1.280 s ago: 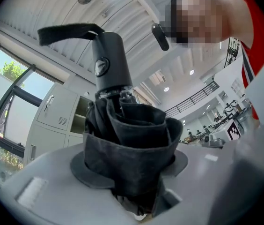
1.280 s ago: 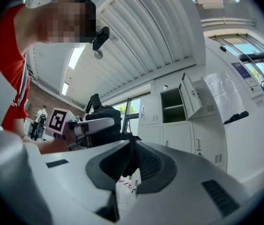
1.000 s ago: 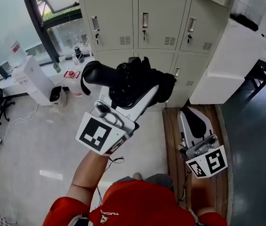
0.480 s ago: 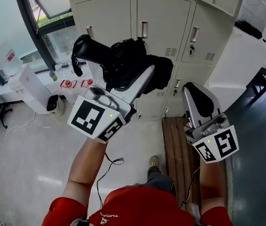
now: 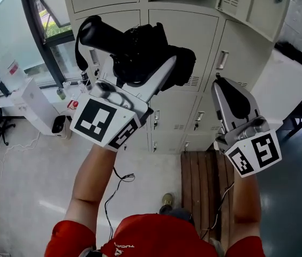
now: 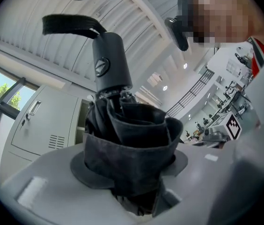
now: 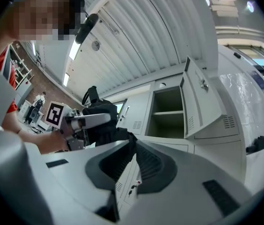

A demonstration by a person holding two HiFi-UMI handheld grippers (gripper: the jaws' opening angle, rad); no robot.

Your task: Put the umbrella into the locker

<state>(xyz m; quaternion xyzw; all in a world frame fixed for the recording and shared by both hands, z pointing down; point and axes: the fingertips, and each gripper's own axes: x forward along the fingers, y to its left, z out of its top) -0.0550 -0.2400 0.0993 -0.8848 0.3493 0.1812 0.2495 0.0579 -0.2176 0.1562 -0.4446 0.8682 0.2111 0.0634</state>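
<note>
Holds a folded black umbrella (image 5: 137, 44) up high in the left gripper (image 5: 153, 71), with the fingers clamped on the bunched cloth part. Points the umbrella's thick handle (image 6: 109, 62) up and away to the left, with a loop strap (image 6: 69, 23) at its end. Has the umbrella out in the air, in front of the shut grey locker doors (image 5: 194, 31), not inside any locker. Holds the right gripper (image 5: 227, 90) up beside it, on the right and a little lower in the head view, with the fingers pressed together and nothing between them. Shows one open locker (image 7: 167, 100) in the right gripper view, higher up and to the right of the umbrella, with its door (image 7: 200, 102) swung out to the right and a shelf (image 7: 168, 112) across the middle. Stands in a red top (image 5: 156, 234) next to a strip of wooden floor (image 5: 204, 181), with a big window (image 5: 1, 42) off to the left.
</note>
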